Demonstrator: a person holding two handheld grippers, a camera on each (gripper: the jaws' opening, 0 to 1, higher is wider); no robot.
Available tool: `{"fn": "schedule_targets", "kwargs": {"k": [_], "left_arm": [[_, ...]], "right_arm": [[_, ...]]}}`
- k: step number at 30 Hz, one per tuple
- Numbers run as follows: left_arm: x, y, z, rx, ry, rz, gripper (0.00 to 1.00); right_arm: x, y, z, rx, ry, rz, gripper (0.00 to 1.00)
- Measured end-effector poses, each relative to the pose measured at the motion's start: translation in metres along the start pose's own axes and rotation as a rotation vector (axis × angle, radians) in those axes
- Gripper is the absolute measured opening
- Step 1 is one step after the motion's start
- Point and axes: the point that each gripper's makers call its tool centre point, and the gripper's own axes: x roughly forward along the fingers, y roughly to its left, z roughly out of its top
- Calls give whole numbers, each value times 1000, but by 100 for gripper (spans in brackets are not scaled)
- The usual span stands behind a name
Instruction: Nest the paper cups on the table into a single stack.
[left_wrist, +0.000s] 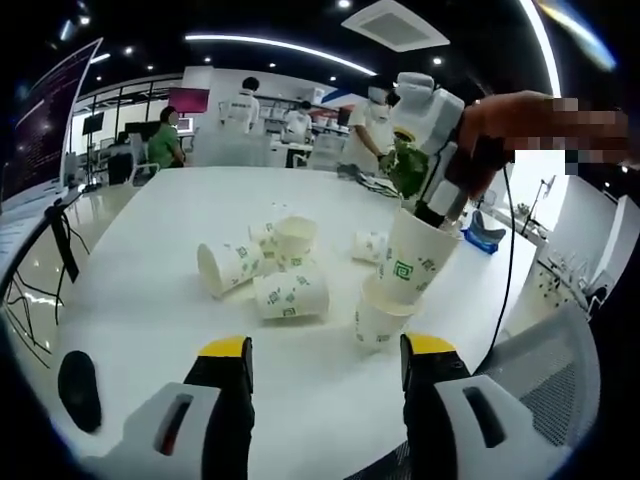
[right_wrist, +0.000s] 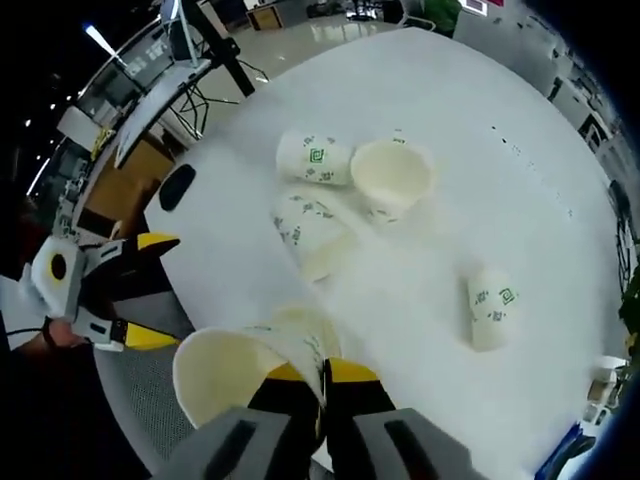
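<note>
The right gripper (right_wrist: 320, 385) pinches a paper cup (right_wrist: 250, 365) above another cup (left_wrist: 380, 315) on the table (right_wrist: 420, 290). The left gripper (left_wrist: 325, 370) is wide apart, near that cup.

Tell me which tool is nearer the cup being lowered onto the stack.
Right. The right tool clamps that cup by its rim; the left tool hangs open, apart, short of the stack.

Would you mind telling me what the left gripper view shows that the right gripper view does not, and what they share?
Left gripper view alone: people standing beyond the white table, and the open left gripper seen from behind. Right gripper view alone: the right gripper's yellow tips pinching the held cup's rim, seen from above. Shared: the held cup, the upright cup and cups lying on their sides.
</note>
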Motion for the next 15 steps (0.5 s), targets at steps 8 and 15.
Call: {"fn": "schedule_targets", "kwargs": {"k": [8, 15], "left_arm": [[-1, -1, 1, 0, 3, -1, 59], [2, 1, -1, -2, 5, -1, 58]], "right_arm": [[13, -1, -4, 3, 16, -6, 0], [19, -4, -5, 0, 29, -13, 0]]}}
